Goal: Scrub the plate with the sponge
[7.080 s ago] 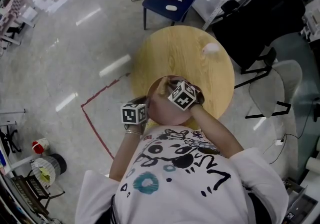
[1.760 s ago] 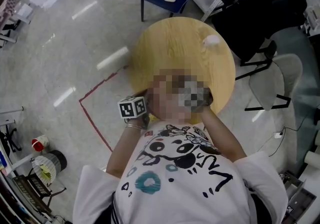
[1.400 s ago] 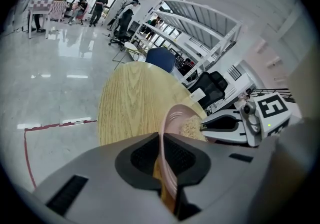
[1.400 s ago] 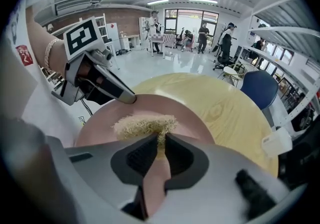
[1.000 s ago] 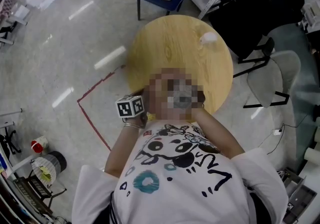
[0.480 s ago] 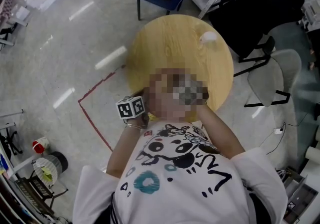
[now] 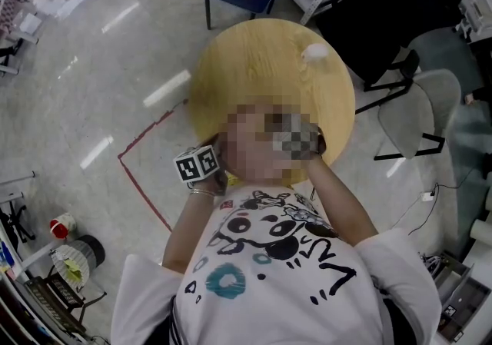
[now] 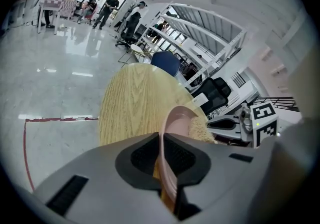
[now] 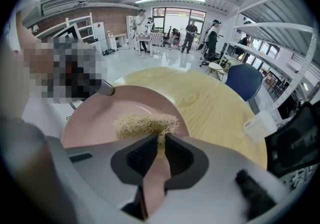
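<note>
The left gripper (image 8: 162, 144) is almost closed, its ribbed black jaws clamped on the thin rim of the plate (image 9: 95, 120), which it holds over the near part of the table (image 7: 261, 59). The right gripper (image 9: 160, 143) pinches the sponge (image 9: 142, 123) in a narrow gap and presses it against the plate's face. The plate is round, smooth and pale pink (edge-on in the left gripper view). The sponge is a coarse, tan, fibrous pad. The table is round, with a light wood grain.

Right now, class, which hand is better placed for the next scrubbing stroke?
Right. The right gripper holds the sponge on the pink plate; the left gripper only clamps its rim.
</note>
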Motion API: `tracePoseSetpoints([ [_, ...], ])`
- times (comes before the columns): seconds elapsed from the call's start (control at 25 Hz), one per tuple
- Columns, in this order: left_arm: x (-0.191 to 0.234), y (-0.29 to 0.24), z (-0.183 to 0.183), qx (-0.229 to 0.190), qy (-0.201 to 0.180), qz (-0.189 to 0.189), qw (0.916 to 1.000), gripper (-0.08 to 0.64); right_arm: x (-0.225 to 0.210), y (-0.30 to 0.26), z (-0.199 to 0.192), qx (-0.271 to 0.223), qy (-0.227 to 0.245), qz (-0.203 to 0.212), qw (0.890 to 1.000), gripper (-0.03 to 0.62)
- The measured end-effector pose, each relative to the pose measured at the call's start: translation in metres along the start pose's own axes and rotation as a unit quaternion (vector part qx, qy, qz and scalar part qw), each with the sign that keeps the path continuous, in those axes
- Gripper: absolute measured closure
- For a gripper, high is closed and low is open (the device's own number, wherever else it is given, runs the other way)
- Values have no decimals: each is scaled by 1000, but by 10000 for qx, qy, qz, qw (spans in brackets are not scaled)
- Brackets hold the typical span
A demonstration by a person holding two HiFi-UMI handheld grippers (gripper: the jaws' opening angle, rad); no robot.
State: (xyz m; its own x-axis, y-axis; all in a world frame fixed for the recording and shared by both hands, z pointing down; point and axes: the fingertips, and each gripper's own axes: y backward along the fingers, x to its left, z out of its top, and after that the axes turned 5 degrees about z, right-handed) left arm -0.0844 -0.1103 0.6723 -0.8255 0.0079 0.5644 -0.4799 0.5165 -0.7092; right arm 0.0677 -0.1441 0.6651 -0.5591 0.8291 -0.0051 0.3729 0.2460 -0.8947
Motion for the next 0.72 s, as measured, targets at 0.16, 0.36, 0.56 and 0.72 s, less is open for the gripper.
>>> tracePoseSetpoints([
  [0.16, -3, 0, 2, -66, 132, -6, 9999, 525, -3, 5, -13, 16, -85, -46, 10000, 534],
  [0.36, -2, 2, 3, -87, 119, 44, 9999, 525, 1, 13, -24, 41, -219, -83, 9997, 534],
  [0.56, -3, 2, 3, -147, 193, 90, 9997, 525, 6, 19, -35, 34, -327, -86, 9994, 534],
  [0.72, -2, 1, 3, -182, 290, 99, 9994, 525, 12, 22, -44, 20, -386, -74, 9992, 534],
])
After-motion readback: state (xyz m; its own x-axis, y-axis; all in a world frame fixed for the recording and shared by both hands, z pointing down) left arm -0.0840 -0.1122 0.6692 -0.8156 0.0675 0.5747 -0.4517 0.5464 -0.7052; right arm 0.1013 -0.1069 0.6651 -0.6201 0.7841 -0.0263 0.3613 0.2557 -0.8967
